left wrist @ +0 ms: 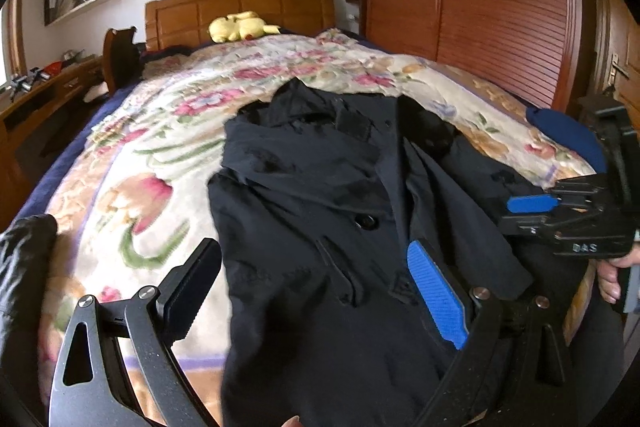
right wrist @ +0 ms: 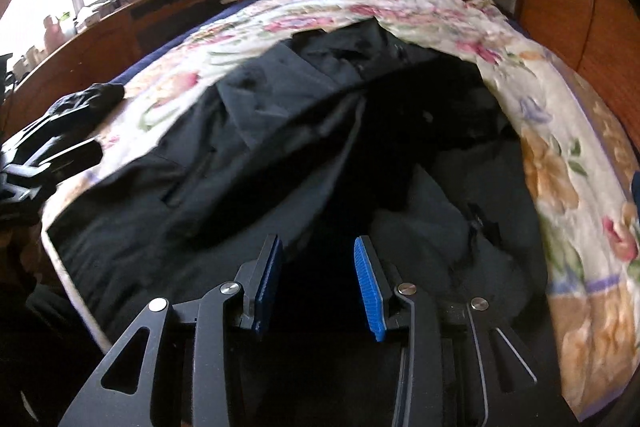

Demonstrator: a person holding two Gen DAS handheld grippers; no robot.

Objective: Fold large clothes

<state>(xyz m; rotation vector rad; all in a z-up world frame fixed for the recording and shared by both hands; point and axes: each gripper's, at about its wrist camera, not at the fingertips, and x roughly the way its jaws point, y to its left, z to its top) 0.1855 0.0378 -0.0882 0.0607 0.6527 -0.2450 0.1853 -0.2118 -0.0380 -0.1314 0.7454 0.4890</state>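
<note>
A large black coat (left wrist: 320,195) lies spread on the floral blanket (left wrist: 160,147), collar toward the headboard, hem hanging over the near bed edge. It also fills the right wrist view (right wrist: 280,147). My left gripper (left wrist: 316,291) is wide open above the coat's lower front, near a button (left wrist: 366,221). My right gripper (right wrist: 318,279) is open over the coat's dark lower part; it also shows in the left wrist view (left wrist: 532,205) at the coat's right side, its jaws there edge-on. Neither holds cloth.
A yellow plush toy (left wrist: 240,27) lies by the wooden headboard (left wrist: 240,3). A wooden wardrobe (left wrist: 480,7) stands on the right. A desk (right wrist: 120,15) with clutter runs along the left. Another dark garment (right wrist: 88,99) lies at the bed's left edge. A blue cloth (left wrist: 560,131) sits at the right.
</note>
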